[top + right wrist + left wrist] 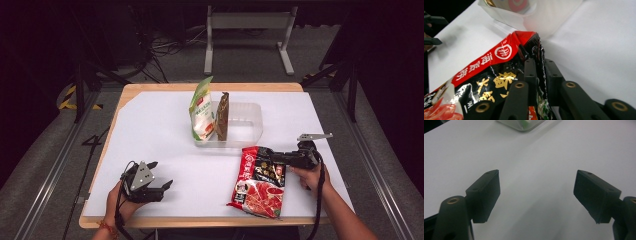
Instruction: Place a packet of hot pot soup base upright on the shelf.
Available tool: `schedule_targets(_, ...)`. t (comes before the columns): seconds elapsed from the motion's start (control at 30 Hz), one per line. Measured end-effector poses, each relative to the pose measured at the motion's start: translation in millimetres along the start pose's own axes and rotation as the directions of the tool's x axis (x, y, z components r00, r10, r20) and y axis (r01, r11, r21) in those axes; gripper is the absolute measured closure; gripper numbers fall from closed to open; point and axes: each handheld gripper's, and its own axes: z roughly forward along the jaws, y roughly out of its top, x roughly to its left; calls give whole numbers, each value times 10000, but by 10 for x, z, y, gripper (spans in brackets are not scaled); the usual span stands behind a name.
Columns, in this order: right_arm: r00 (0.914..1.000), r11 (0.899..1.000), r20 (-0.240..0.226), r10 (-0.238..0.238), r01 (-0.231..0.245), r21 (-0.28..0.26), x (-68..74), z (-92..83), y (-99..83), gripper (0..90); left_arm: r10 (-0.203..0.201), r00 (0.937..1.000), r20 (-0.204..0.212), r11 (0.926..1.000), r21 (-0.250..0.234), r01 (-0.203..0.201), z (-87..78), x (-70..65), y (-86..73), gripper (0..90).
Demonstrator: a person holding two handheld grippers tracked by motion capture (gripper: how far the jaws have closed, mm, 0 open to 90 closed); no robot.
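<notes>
While the left gripper [161, 176] rests at the lower left of the high view, its jaws spread over bare table [165, 125] with nothing between them, the work is all on the other side. Low and right of centre lies the red pouch [260, 181], flat on the white surface, its long axis running from the near edge up toward the tray [252, 125], tilted a little leftward at its near end. Its top seam points away from the person, toward the tray.

At that far corner the right gripper [274, 159] comes in from the right, and in the right gripper view its jaws are pressed together on the crinkled upper edge of the pouch [499, 72]; the grip looks freshly made, on thin film only.

So the step in hand, as I judge it, is the pick-up. Next would be a lift clear of the table and a short carry up the frame to the tray, turning the pouch upright to slot beside the green pouch [201, 109] and the brown packet [223, 116] already standing in its left half. The open right half looks the obvious spot.
</notes>
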Motion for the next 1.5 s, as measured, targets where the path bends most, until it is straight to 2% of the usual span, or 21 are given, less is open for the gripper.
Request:
schedule_targets(0.07, 9999, 9999, -38, -103, 103, -110, 33, -28, 4, 870, -2, 10000, 6, 10000, 12, 2, 2, -1, 0, 221)
schedule_targets(0.37, 9978, 9966, -55, -656, 652, -506, 149, -125, 57, 879, -124, 9999, -2, 9999, -39, 124, -1, 0, -1, 223)
schedule_targets(0.63, 9892, 9842, -140, -1458, 1436, -1039, 392, -216, 217, 883, -220, 9998, 22, 9997, -120, 220, -2, 13, 6, 223)
schedule_targets(0.77, 9857, 9795, -189, -1676, 1643, -1166, 462, -215, 277, 884, -241, 9997, 1, 9997, -91, 241, 2, 17, 8, 223)
schedule_targets(0.93, 9746, 9665, -506, -2182, 2086, -1495, 621, -161, 448, 886, -290, 9995, -79, 9994, -202, 289, -22, 31, 16, 223)
schedule_targets(1.07, 9694, 9600, -555, -2391, 2274, -1634, 693, -125, 532, 885, -316, 9995, -70, 9993, -207, 314, -29, 42, 2, 225)
schedule_targets(1.13, 9646, 9535, -535, -2584, 2458, -1745, 736, -120, 588, 888, -359, 9993, -98, 9992, -198, 357, -34, 44, -7, 225)
schedule_targets(1.3, 9563, 9407, -486, -2883, 2734, -2007, 824, -156, 685, 891, -363, 9993, -61, 9991, -233, 361, -39, 45, -3, 225)
schedule_targets(1.33, 9563, 9407, -486, -2883, 2734, -2007, 824, -156, 685, 891, -291, 9996, -58, 9993, -238, 289, -39, 44, 2, 225)
schedule_targets(1.5, 9458, 9200, -282, -3235, 3074, -2430, 961, -297, 752, 893, -293, 9996, -10, 9989, -378, 292, -54, 39, 7, 224)
